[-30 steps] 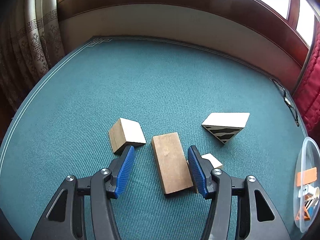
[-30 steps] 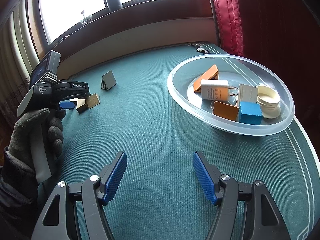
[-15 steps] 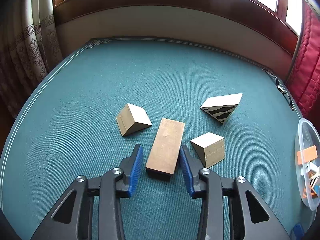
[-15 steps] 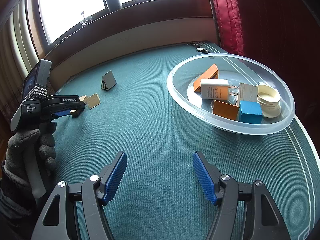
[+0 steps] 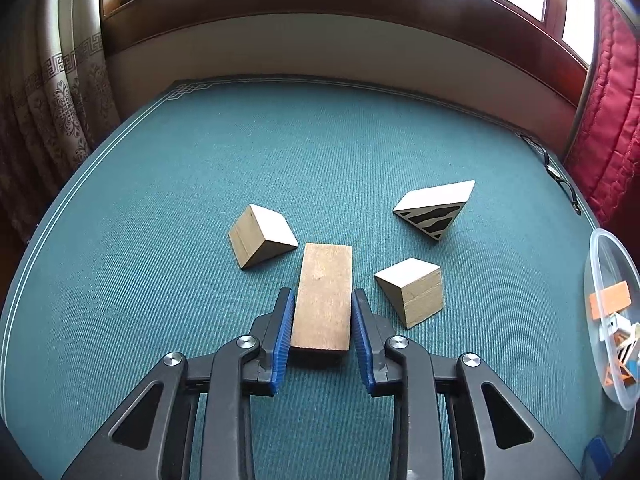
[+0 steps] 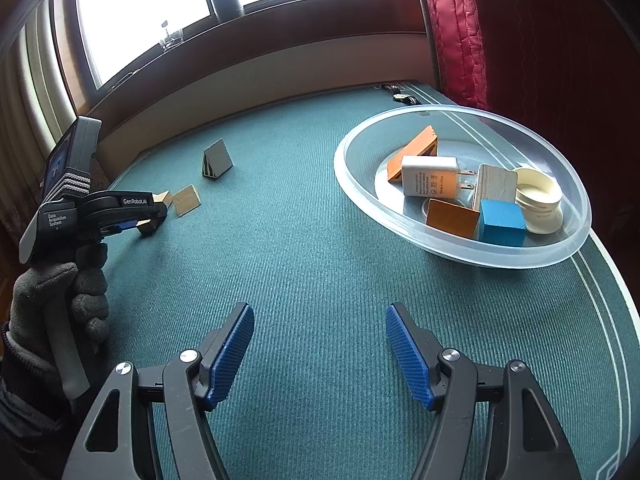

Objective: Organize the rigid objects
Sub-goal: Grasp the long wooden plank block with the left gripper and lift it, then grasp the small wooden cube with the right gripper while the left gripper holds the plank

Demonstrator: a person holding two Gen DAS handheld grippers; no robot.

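- Left claw [image 5: 322,322] pinches my plank [image 5: 323,297] at its near end only; lifted so, it could pivot or slip.
- Right claw [image 6: 320,350] wide open, empty, lower centre; bowl [image 6: 576,200] upper right.

Black tongs [image 5: 322,320], ribbed blue pads [image 5: 285,332], silver screws; grey knit glove [image 6: 60,300], "GenRobot.AI" lettering.

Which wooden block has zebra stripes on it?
The triangular block farthest from the left gripper. One face has black stripes; the flat block and two wedges are plain wood.
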